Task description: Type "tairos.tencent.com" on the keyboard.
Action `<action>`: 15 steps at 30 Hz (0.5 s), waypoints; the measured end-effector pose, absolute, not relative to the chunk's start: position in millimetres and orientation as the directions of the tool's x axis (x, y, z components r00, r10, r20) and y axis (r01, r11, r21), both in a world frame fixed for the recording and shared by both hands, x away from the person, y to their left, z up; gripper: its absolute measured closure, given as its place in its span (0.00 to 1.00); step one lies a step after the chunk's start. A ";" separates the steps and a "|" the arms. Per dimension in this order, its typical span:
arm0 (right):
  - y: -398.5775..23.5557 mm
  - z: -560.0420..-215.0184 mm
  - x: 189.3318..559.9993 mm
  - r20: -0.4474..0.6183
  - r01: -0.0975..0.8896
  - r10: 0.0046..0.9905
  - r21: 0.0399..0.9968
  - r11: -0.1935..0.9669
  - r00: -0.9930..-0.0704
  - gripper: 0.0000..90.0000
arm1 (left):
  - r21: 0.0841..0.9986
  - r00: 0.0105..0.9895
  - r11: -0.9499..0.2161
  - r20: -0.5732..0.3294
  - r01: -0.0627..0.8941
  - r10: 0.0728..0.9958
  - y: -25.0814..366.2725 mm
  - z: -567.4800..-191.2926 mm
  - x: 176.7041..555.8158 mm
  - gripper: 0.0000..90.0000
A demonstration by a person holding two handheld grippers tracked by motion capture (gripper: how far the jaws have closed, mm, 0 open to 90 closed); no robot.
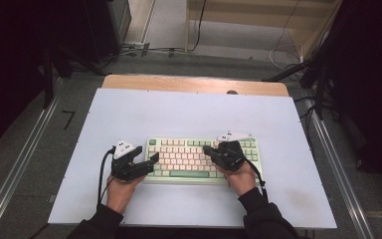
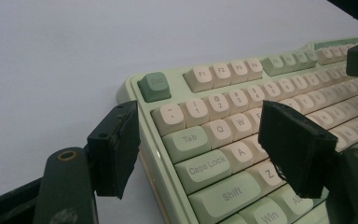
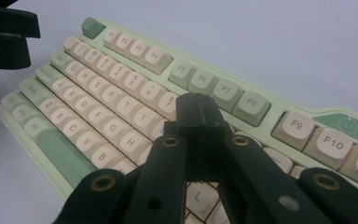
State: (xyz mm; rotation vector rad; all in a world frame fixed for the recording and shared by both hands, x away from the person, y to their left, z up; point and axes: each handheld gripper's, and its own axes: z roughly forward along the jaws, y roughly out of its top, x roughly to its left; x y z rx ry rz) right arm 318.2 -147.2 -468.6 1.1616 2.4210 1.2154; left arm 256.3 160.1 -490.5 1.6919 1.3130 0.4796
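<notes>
Right claw [image 3: 199, 122] clenched with nothing held, its tip poised over the keyboard [image 1: 189, 160] on the tabletop [image 1: 179, 114], mid-row keys directly beneath, looks like key-pressing. Left claw [image 2: 205, 149] gapes released, straddling the keyboard's left end. Next: a short, straight dab down.

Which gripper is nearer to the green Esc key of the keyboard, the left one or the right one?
Left. The left gripper hovers open at the keyboard's left end, just below the Esc key. The right gripper is shut over the middle keys, farther away.
</notes>
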 end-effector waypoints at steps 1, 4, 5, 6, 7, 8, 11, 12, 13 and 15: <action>-147.8 -468.2 318.2 0.164 0.561 0.721 0.749 0.353 -0.673 0.97 | 0.832 0.357 -0.017 -0.219 0.554 0.908 160.0 -490.5 256.3 0.33; -148.6 -467.1 317.7 0.166 0.559 0.719 0.751 0.351 -0.675 0.97 | 0.833 0.357 -0.018 -0.218 0.553 0.908 159.9 -490.5 256.2 0.33; -148.6 -467.0 317.6 0.167 0.559 0.719 0.752 0.350 -0.675 0.97 | 0.833 0.358 -0.018 -0.218 0.553 0.908 159.8 -490.5 256.2 0.33; -148.6 -467.0 317.5 0.166 0.558 0.718 0.752 0.351 -0.676 0.97 | 0.833 0.358 -0.018 -0.218 0.553 0.908 159.8 -490.5 256.2 0.33; -148.5 -466.9 317.4 0.168 0.559 0.718 0.752 0.350 -0.676 0.97 | 0.833 0.358 -0.018 -0.218 0.553 0.908 159.8 -490.5 256.3 0.33; -148.4 -466.9 317.3 0.169 0.560 0.718 0.751 0.350 -0.675 0.97 | 0.833 0.357 -0.018 -0.218 0.553 0.908 159.8 -490.5 256.2 0.33; -148.6 -466.5 317.0 0.169 0.560 0.718 0.751 0.350 -0.675 0.97 | 0.833 0.357 -0.018 -0.217 0.553 0.909 160.1 -490.5 256.3 0.33; -148.6 -466.2 316.7 0.170 0.561 0.719 0.752 0.348 -0.674 0.97 | 0.833 0.356 -0.017 -0.217 0.553 0.909 160.2 -490.4 256.2 0.33; -148.9 -465.7 316.3 0.168 0.558 0.718 0.753 0.348 -0.675 0.97 | 0.834 0.356 -0.017 -0.217 0.552 0.909 160.2 -490.3 256.1 0.33; -149.0 -465.5 316.1 0.168 0.557 0.717 0.754 0.349 -0.677 0.97 | 0.834 0.355 -0.016 -0.217 0.551 0.909 160.1 -490.3 256.1 0.33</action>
